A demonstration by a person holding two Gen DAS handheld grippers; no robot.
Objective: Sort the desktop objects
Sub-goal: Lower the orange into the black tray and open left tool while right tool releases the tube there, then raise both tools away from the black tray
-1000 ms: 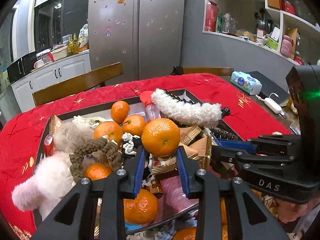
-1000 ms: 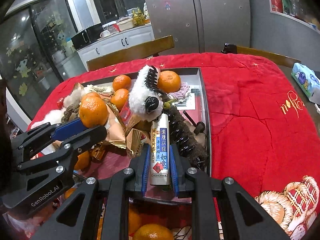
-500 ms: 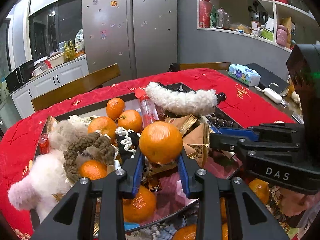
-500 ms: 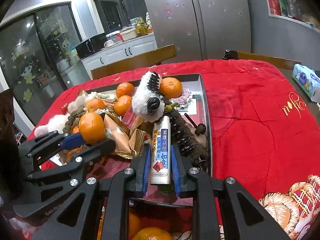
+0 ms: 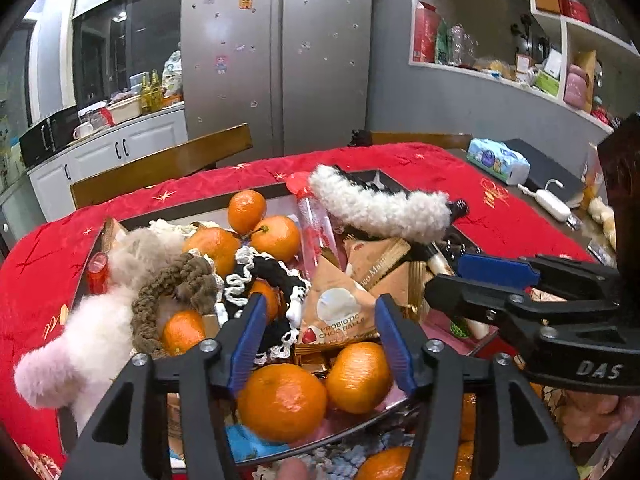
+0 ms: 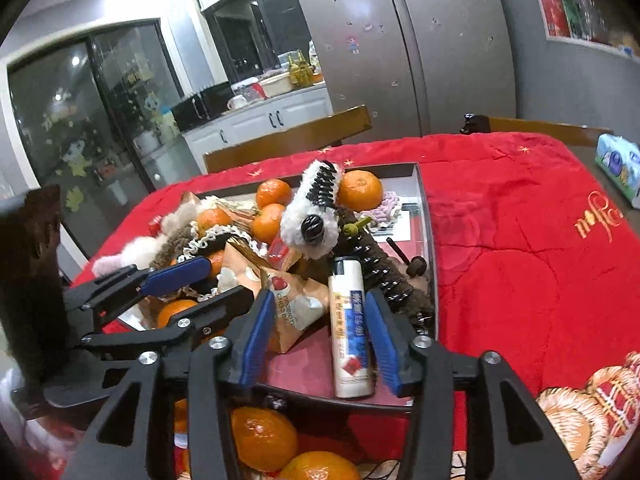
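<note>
In the left wrist view my left gripper [image 5: 320, 304] hangs over the near end of the dark-rimmed tray [image 5: 200, 204]. Its jaws are opening with nothing pressed between them. A mandarin [image 5: 282, 400] lies just below the gap, beside a second one [image 5: 358, 376]. In the right wrist view my right gripper [image 6: 320, 300] is also opening. A white lighter with a blue label [image 6: 350, 328] lies flat in the tray [image 6: 428, 216] between its fingers, free of the left pad. The other gripper shows at the side in each view.
The tray is piled with mandarins, snack packets [image 5: 340, 312], scrunchies [image 5: 176, 280] and a fluffy white hair claw [image 5: 380, 208]. More mandarins [image 6: 260, 436] sit in a container under the grippers. A red cloth [image 6: 500, 240] covers the table; a tissue pack [image 5: 498, 160] and wooden chairs [image 5: 160, 164] stand beyond.
Both grippers have opened. The mandarin held by the left one has dropped into the tray's near end. The lighter has left the right gripper's grip and lies in the tray.
</note>
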